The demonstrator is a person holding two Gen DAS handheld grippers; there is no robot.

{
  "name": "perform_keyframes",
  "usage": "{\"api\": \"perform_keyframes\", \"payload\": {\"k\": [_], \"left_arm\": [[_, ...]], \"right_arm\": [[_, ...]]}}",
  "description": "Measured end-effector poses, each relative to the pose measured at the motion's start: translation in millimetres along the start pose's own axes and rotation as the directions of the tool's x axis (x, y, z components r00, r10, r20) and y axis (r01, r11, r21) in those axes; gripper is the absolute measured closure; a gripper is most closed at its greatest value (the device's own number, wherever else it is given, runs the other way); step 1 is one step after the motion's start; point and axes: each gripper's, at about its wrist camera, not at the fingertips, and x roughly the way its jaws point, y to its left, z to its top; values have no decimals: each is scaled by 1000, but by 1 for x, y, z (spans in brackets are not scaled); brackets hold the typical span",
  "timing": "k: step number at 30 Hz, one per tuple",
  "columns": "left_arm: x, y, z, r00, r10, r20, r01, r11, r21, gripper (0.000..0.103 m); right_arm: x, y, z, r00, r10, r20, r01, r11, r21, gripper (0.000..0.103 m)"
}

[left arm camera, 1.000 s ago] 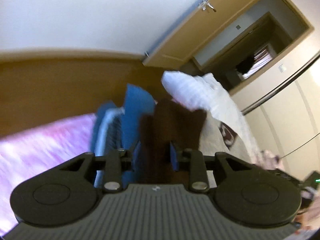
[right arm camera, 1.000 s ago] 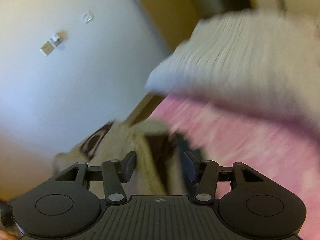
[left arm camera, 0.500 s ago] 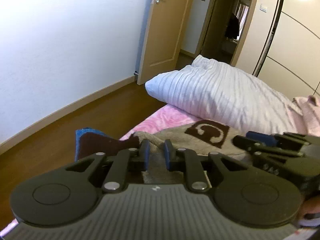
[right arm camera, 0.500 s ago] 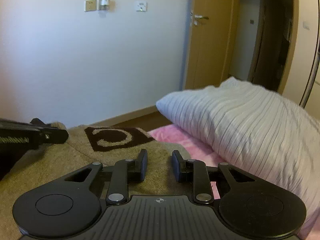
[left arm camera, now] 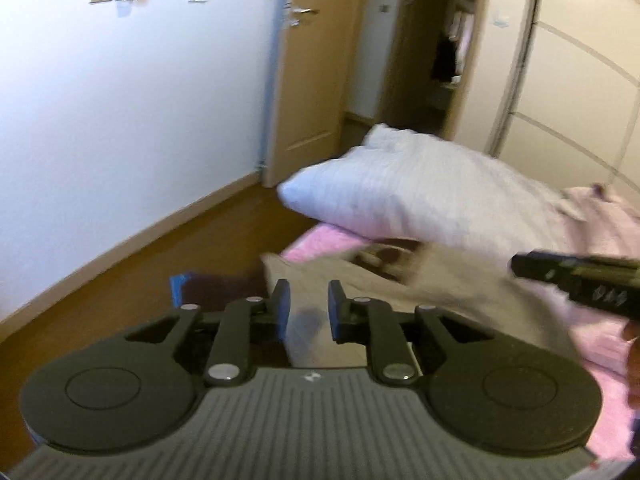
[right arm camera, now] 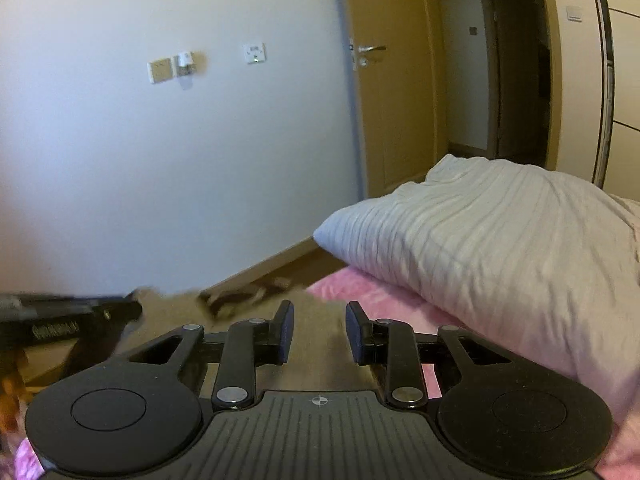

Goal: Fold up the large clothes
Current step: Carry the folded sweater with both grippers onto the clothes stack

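A beige garment (left arm camera: 360,280) with a dark brown patch (right arm camera: 240,300) lies flat on the pink bed sheet (left arm camera: 320,240), its corner near the bed's edge. My left gripper (left arm camera: 308,300) hovers over the garment's left part, fingers apart, with cloth showing beneath the gap but not pinched. My right gripper (right arm camera: 319,320) stands open over the garment's right part, close to the pillow. Each gripper shows in the other's view: the right gripper (left arm camera: 576,280) at the right edge, the left gripper (right arm camera: 72,320) at the left edge. A dark brown cloth (left arm camera: 224,288) and a blue piece (left arm camera: 178,284) lie left of the garment.
A white striped pillow (right arm camera: 500,240) lies on the bed just beyond the garment. A pale pink cloth (left arm camera: 600,208) sits at the far right. Wooden floor (left arm camera: 140,272), white wall, an open door (right arm camera: 392,80) and wardrobe panels (left arm camera: 580,80) lie beyond the bed's left edge.
A second ago both grippers swung fast with cloth between their fingers. Half a second ago they sat low on the flat garment. Now both have drawn up and back, and the right fingers stand slightly wider.
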Motion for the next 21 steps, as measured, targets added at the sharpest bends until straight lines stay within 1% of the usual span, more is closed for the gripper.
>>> {"api": "perform_keyframes", "payload": {"k": [2, 4, 5, 7, 8, 9, 10, 11, 13, 14, 15, 16, 17, 18, 19, 21], "left_arm": [[-28, -12, -13, 1000, -13, -4, 13, 1000, 9, 88], [-41, -23, -28, 1000, -14, -13, 14, 1000, 23, 86], [-42, -30, -36, 1000, -7, -28, 8, 999, 39, 86], [-34, -37, -50, 998, 14, -68, -10, 998, 55, 84], [-29, -39, -55, 998, 33, -62, -29, 998, 60, 81], [-23, -39, -56, 997, 46, -59, -42, 997, 63, 79], [-19, -38, -55, 996, 55, -70, -51, 997, 56, 75], [-17, -37, -51, 995, 57, -81, -54, 998, 34, 75], [-20, -37, -41, 994, 63, -88, -62, 998, 18, 76], [-26, -40, -36, 994, 72, -88, -70, 997, 28, 76], [-35, -43, -33, 993, 79, -83, -76, 997, 33, 76], [-47, -44, -32, 994, 79, -81, -77, 997, 29, 72], [-55, -45, -29, 993, 80, -89, -79, 997, 13, 65], [-63, -46, -26, 992, 79, -97, -80, 997, -6, 62], [-76, -49, -26, 992, 76, -101, -79, 997, -20, 58], [-96, -54, -25, 991, 77, -106, -80, 996, -31, 55]], "right_arm": [[-26, 6, -19, 1000, -10, -9, 10, 1000, -30, 78], [-40, 17, -35, 1000, -19, -2, 19, 998, -61, 78], [-38, 23, -43, 1000, -18, -19, 16, 996, -83, 78], [-29, 39, -55, 996, -44, -77, 34, 990, -135, 78], [-15, 43, -61, 992, -66, -103, 48, 985, -166, 78], [-10, 48, -65, 991, -78, -110, 57, 982, -182, 78], [-4, 48, -67, 991, -85, -107, 63, 979, -196, 77], [-2, 49, -64, 990, -89, -106, 66, 977, -201, 77], [-7, 46, -54, 991, -77, -113, 57, 983, -172, 76], [-13, 44, -52, 991, -68, -117, 51, 988, -144, 74], [-20, 42, -51, 990, -56, -127, 42, 993, -110, 68], [-27, 39, -49, 990, -44, -137, 34, 997, -74, 65], [-37, 36, -45, 989, -33, -145, 28, 999, -37, 56], [-44, 34, -39, 989, -23, -147, 22, 1000, -14, 49], [-55, 32, -35, 990, -12, -143, 13, 1000, 9, 46], [-80, 32, -29, 991, 6, -136, 1, 999, 49, 41]]}}
